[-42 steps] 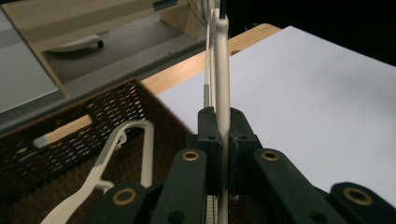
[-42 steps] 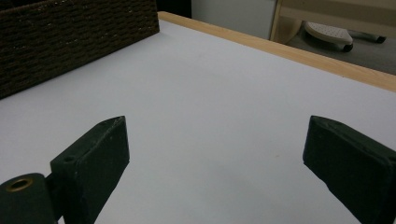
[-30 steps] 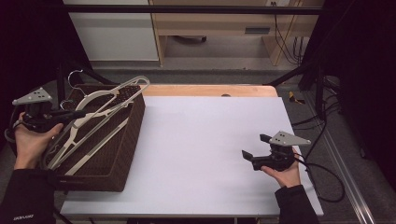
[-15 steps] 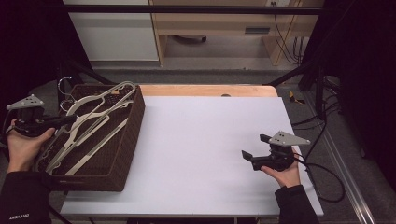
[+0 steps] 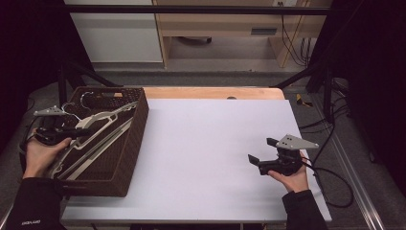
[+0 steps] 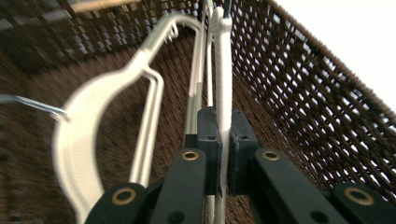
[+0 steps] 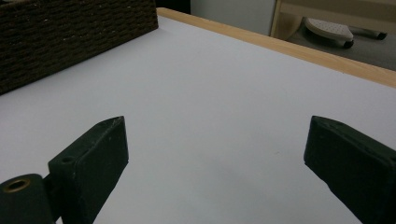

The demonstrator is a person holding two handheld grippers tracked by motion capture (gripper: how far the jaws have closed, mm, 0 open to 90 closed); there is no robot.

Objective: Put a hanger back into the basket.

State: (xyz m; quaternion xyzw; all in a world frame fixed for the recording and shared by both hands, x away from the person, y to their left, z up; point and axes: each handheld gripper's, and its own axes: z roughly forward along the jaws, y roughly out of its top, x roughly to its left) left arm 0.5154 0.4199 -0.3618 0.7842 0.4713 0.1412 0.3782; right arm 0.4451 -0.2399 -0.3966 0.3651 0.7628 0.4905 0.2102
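A dark woven basket (image 5: 130,158) stands at the table's left edge with several white hangers (image 5: 103,136) lying in it. My left gripper (image 5: 79,130) is down over the basket, shut on a white hanger (image 6: 223,70) whose thin bar runs up between the pads. Another white hanger (image 6: 93,121) with a metal hook lies beside it against the basket wall (image 6: 308,93). My right gripper (image 5: 261,154) rests low over the white table at the right, jaws wide apart with nothing between them, and points toward the basket (image 7: 70,37).
The white tabletop (image 5: 210,143) stretches between basket and right gripper, with a wooden strip (image 5: 210,92) along its far edge. A black cable (image 5: 330,187) trails off the table's right side. Dark frame posts and a shelf unit stand beyond the table.
My left gripper has sunk with the hanger, from tilted above the basket rim to lying down inside it. The right gripper has stayed put.
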